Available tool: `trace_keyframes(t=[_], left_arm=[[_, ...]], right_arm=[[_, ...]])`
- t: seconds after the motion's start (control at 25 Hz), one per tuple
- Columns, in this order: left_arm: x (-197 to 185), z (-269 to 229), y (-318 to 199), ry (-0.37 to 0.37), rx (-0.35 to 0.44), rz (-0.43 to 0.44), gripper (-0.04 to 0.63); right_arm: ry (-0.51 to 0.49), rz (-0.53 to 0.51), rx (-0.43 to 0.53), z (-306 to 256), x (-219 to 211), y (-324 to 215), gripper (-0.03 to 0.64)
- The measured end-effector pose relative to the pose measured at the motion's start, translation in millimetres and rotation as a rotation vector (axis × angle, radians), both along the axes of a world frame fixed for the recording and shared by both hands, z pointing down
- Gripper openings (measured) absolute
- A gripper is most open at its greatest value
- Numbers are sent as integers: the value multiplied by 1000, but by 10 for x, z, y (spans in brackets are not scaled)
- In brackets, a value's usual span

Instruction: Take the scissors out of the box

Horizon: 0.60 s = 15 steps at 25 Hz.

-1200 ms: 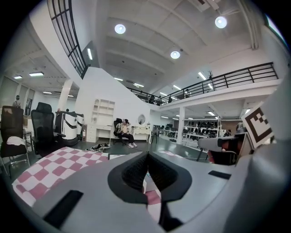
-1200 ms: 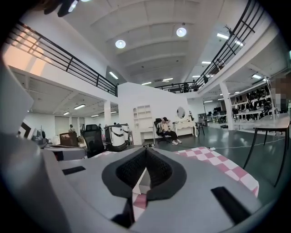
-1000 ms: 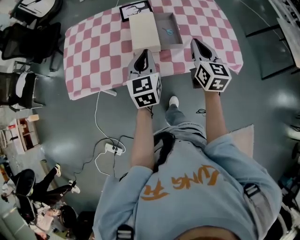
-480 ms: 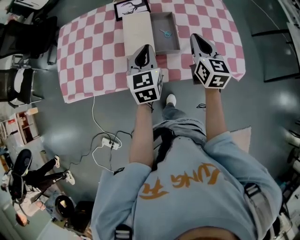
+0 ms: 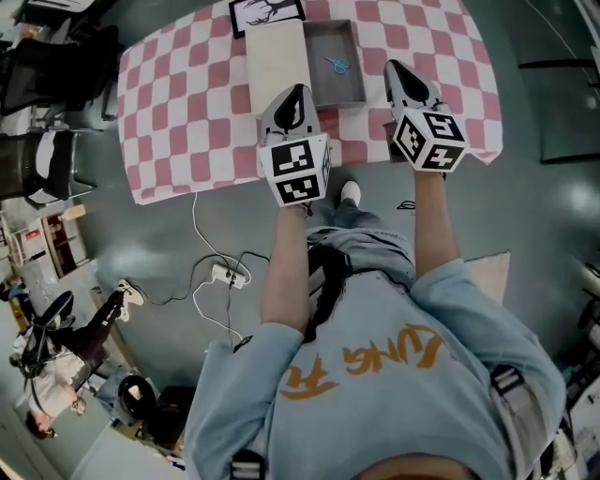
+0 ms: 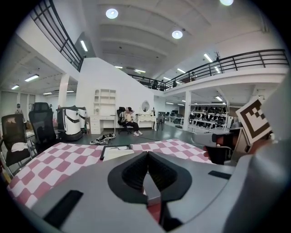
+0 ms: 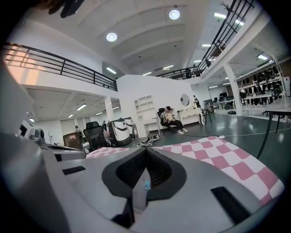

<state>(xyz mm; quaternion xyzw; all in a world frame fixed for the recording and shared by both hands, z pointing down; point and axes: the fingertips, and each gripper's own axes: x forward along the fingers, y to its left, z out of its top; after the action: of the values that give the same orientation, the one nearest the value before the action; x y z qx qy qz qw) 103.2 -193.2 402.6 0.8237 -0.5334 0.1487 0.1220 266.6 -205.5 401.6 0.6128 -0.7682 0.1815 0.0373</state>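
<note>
Small blue-handled scissors lie inside an open grey box on the pink-and-white checked table. The box's cream lid lies flat just left of it. My left gripper hovers over the near end of the lid, shut and holding nothing. To the right of the box, near the table's front edge, my right gripper is also shut and holds nothing. In the right gripper view the scissors show through the slot below the closed tips. The left gripper points across the table.
A black-framed picture lies at the table's far edge behind the lid. Office chairs stand left of the table. A power strip with cables lies on the floor near my feet. People are at the lower left.
Both grippers stay shut over the table's near edge and have barely moved. The head view has shifted a little, and the people at the lower left have moved.
</note>
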Motion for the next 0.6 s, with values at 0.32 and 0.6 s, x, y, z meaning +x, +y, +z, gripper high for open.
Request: trace_keyframes(t=[0.32,0.6], left_arm=[[71,62,-402,30,-5,44,20],[274,-58,-852,54,5,112,20]], right_arm=[[38,16,-8,50,-3,-263,-3],[66,33,3,-111,113,-619,-3]])
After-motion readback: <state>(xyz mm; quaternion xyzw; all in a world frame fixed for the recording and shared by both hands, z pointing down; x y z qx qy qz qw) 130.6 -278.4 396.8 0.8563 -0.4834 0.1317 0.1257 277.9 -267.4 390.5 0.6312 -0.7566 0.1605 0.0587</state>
